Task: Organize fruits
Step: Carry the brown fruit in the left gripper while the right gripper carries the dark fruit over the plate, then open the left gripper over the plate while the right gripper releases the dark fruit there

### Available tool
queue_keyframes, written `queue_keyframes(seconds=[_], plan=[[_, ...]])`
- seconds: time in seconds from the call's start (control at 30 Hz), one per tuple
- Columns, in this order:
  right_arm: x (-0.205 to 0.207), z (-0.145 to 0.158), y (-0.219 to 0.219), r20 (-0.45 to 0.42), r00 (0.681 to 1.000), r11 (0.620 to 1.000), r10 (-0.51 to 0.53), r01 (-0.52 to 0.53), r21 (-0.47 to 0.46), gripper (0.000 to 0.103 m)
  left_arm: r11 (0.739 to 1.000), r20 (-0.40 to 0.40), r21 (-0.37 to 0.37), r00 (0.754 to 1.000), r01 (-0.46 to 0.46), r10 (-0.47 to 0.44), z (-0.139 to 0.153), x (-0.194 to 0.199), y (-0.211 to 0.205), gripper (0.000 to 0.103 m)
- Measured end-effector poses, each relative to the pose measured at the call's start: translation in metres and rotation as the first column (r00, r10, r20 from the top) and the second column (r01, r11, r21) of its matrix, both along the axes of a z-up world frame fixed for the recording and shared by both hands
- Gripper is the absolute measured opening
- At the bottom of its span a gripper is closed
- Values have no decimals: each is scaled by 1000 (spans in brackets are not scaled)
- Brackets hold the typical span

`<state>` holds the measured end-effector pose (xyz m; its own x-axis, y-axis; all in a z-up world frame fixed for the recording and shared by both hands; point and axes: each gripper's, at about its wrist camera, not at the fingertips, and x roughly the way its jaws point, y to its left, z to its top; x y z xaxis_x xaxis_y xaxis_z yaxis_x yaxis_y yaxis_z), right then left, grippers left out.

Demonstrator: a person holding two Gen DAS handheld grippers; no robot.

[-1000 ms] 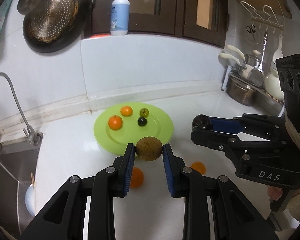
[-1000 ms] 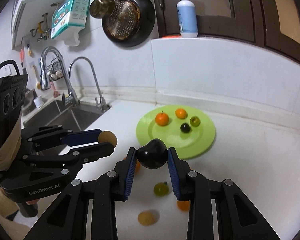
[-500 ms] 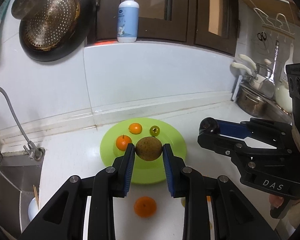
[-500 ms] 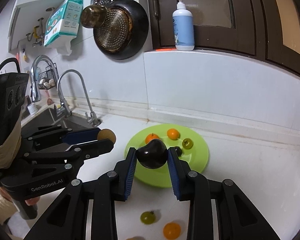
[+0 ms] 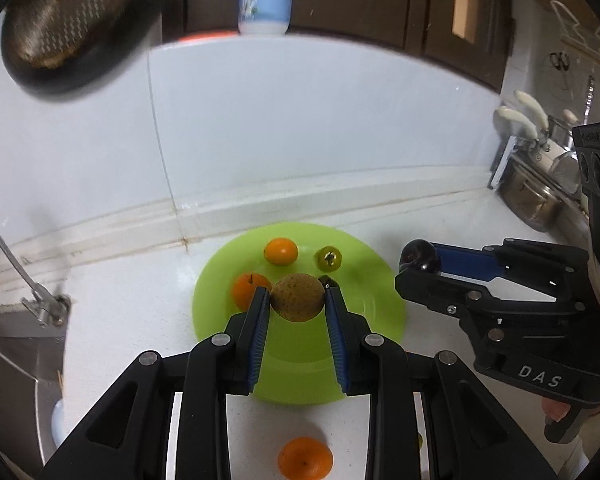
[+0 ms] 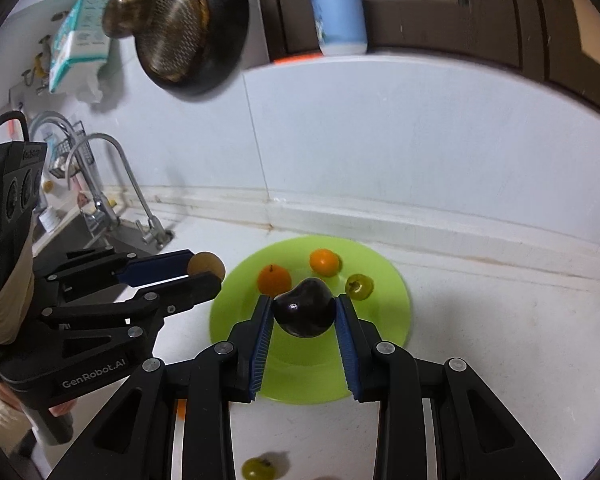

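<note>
Fruit is the item under inspection. A round brown fruit [image 5: 297,297] is clamped between the blue pads of the left claw [image 5: 297,300], jaws closed on it and no gap showing. A dark purple fruit [image 6: 305,307] is clamped the same way in the right claw [image 6: 304,312], jaws closed against its sides. Both claws are held over the near half of a green plate [image 5: 376,276] on the white counter [image 6: 500,340].

Just beyond the left claw's tips, on the plate, lie two orange fruits [image 5: 281,251] [image 5: 247,289] and one small yellow-green fruit [image 5: 328,258]. A small dark fruit is mostly hidden behind the left claw's right pad; its kind cannot be told. Off the plate, below the left claw, another orange fruit [image 5: 305,458] sits on the counter. Below the right claw, a green fruit [image 6: 259,468] sits on the counter, well apart from the plate.

Left of the claws is a sink [image 6: 72,236] with a tap [image 6: 112,176].
</note>
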<state>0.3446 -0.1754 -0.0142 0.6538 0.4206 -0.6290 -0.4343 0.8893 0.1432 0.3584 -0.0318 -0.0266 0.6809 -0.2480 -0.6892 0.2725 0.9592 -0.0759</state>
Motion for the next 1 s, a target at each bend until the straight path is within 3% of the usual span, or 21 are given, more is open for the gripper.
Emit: queue_keyframes(seconds=[0.23, 0.53, 0.7, 0.83, 0.93, 1.0], plan=[[32, -27, 2, -106, 994, 1000, 2, -3, -11, 33, 1000, -88, 11, 996, -17, 18, -26, 29, -5, 29], [53, -51, 9, -175, 985, 999, 4, -10, -30, 33, 999, -170, 16, 984, -46, 48, -53, 50, 0, 29], [60, -59, 12, -196, 981, 999, 8, -15, -35, 33, 998, -178, 23, 982, -54, 57, -57, 54, 2, 29], [61, -60, 14, -198, 980, 999, 4, -12, -40, 33, 998, -177, 26, 982, -55, 59, -55, 55, 3, 36], [59, -58, 13, -189, 982, 999, -8, -1, -47, 43, 997, -166, 37, 984, -64, 69, -51, 52, 4, 40], [57, -55, 12, -179, 984, 999, -17, 8, -51, 43, 997, -157, 42, 985, -68, 74, -47, 48, 5, 43]])
